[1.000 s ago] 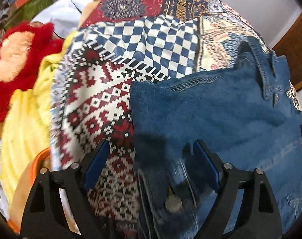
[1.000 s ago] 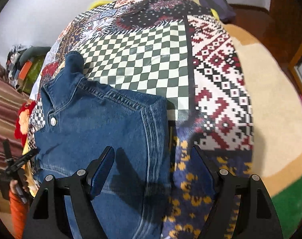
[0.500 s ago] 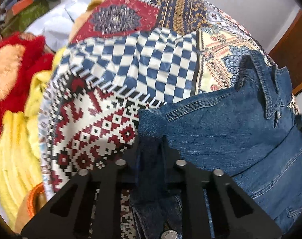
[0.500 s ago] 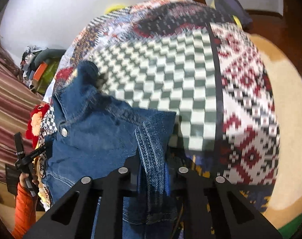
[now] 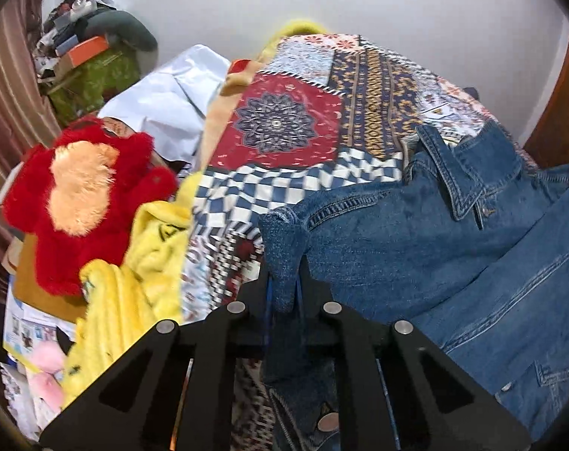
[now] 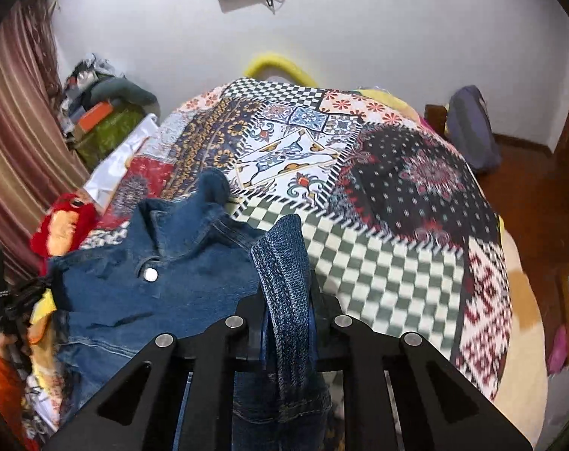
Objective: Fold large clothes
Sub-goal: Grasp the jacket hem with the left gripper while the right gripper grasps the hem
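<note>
A blue denim jacket (image 5: pixel 415 240) lies on a patchwork bedspread (image 5: pixel 284 127), collar toward the far side. My left gripper (image 5: pixel 283 282) is shut on the jacket's left shoulder corner and holds it lifted off the bed. My right gripper (image 6: pixel 286 289) is shut on the jacket's (image 6: pixel 164 293) right shoulder corner, a fold of denim standing up between its jaws. The jacket's lower part hangs below both grippers and is partly hidden.
A red plush toy (image 5: pixel 85 195) and yellow blanket (image 5: pixel 134 285) lie at the bed's left edge, with white cloth (image 5: pixel 168 109) and clutter (image 5: pixel 85 56) behind. The patchwork bedspread (image 6: pixel 397 225) stretches far and right. A grey bag (image 6: pixel 472 127) stands by the wall on the wooden floor.
Both grippers closed on the jacket's shoulder corners, then lifted them up off the bed, so both views now tilt up toward the wall.
</note>
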`<move>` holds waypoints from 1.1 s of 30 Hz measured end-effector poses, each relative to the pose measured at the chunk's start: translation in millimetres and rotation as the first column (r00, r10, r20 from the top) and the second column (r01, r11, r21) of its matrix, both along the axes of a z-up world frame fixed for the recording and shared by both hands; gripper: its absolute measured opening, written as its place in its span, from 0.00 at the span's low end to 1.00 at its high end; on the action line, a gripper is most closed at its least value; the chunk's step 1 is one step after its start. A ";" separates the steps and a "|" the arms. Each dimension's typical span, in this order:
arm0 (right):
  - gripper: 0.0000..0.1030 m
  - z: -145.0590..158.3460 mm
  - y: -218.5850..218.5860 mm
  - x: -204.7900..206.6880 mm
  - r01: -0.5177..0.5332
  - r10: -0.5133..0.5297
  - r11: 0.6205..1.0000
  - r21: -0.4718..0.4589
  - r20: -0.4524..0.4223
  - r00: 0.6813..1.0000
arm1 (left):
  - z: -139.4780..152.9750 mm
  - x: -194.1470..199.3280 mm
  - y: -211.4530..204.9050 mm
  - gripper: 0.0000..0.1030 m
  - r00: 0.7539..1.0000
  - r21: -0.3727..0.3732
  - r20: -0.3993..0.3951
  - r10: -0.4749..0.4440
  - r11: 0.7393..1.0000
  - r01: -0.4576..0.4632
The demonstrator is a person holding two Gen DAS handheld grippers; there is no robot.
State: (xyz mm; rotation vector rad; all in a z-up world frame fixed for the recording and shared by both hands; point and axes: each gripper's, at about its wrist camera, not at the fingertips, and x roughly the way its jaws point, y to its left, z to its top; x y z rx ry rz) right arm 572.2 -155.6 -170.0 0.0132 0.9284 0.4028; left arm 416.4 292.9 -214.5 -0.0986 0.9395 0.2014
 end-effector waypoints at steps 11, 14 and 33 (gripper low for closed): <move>0.13 -84.6 -10.4 29.6 0.056 -0.066 0.996 -0.070 -0.152 0.986 | -47.2 20.8 9.6 0.19 0.996 0.023 -0.086 0.039 0.999 -0.037; 0.16 -89.3 -15.6 31.2 0.056 -0.065 0.997 -0.060 -0.173 0.983 | -54.1 21.9 13.3 0.21 0.995 0.003 -0.084 0.053 0.999 -0.053; 0.69 11.3 -33.7 -35.5 0.054 -0.059 0.993 -0.105 -0.042 0.997 | 9.6 -8.7 -32.5 0.56 0.999 0.070 -0.041 -0.011 0.997 0.014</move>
